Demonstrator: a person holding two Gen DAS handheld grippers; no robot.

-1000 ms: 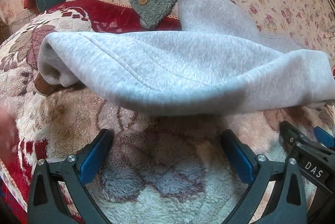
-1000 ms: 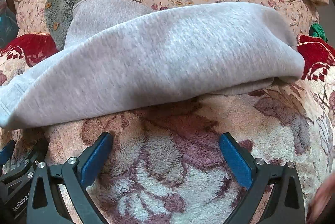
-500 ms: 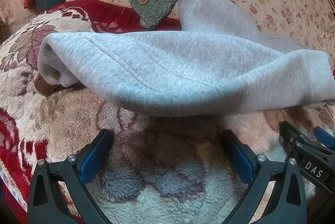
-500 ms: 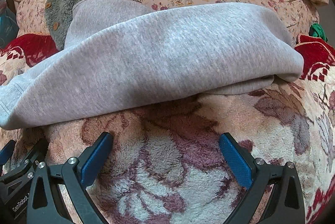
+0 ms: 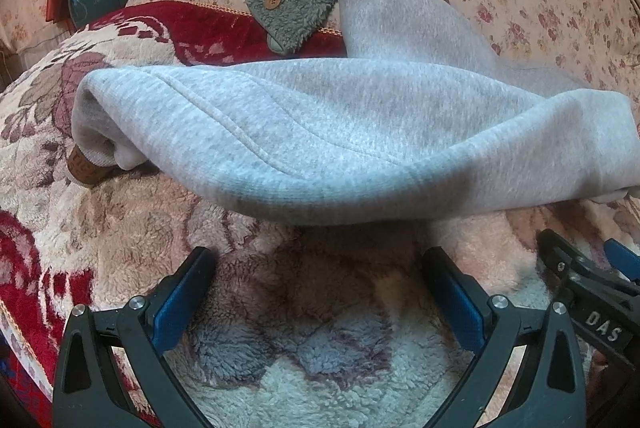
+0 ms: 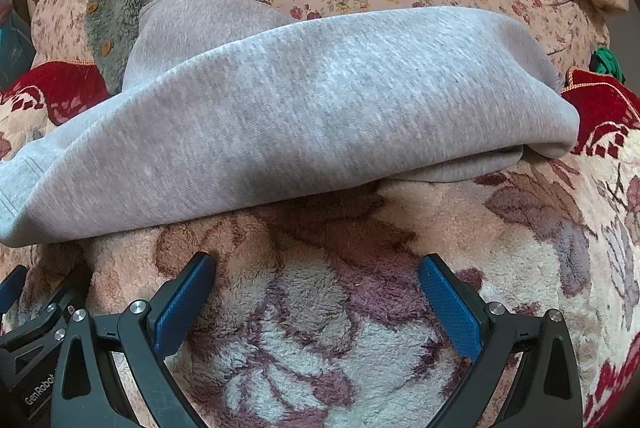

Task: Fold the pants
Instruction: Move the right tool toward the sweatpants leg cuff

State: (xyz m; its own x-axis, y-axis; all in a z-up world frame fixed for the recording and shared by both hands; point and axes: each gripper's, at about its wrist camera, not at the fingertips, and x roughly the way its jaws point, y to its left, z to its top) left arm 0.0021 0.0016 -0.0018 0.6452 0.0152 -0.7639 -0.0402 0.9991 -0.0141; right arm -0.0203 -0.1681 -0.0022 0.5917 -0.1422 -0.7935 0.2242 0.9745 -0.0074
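Grey pants (image 5: 328,131) folded; grippers (image 5: 320,292) empty, apart

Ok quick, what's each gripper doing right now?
Left gripper: open, empty, short of the grey pants.
Right gripper: open, empty.

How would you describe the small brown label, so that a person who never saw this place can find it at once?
Start from the fleecy flowered blanket that covers the bed, and find the grey pants lying folded across it. Follow them to their left end in the left wrist view. The brown label sticks out from under that end; it alone looks like leather there.
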